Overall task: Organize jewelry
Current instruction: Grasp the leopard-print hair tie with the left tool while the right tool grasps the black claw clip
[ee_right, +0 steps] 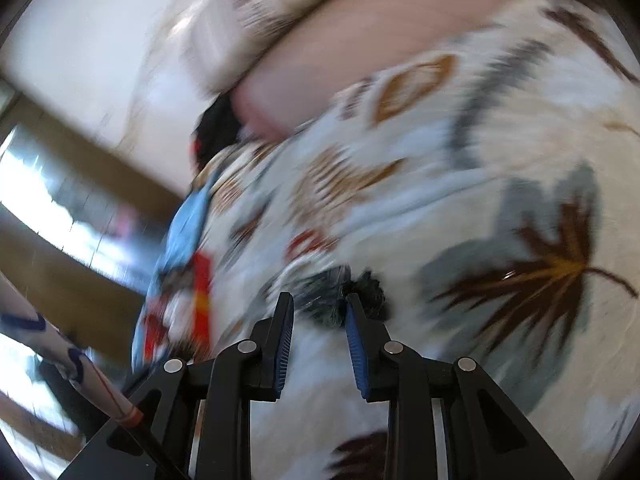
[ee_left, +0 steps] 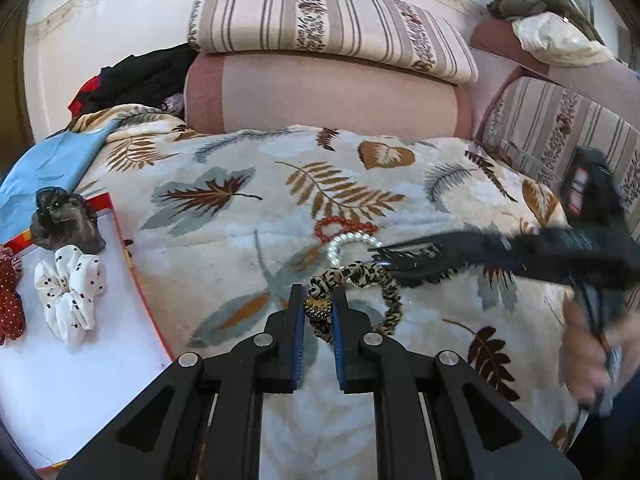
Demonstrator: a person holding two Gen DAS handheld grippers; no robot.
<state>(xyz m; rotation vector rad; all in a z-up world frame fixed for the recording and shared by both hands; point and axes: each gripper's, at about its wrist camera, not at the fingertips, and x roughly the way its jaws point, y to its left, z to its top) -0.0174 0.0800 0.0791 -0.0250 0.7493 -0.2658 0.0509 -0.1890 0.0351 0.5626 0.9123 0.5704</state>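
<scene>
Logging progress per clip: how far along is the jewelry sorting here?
Done: white scrunchie, dark organza one and red dotted one lie in the tray. In hand: left gripper clamps the leopard-print scrunchie; right gripper holds something dark, blurred. Left: pearl bracelet, red bracelet.

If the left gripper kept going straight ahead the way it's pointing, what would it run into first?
Probably the pearl bracelet: it lies on the leaf-print blanket just beyond the leopard-print scrunchie that the left gripper is shut on. The red bead bracelet sits right behind it. Depth is uncertain through the fisheye.

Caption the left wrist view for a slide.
Left gripper shut on a leopard-print scrunchie above the leaf-print blanket.
</scene>
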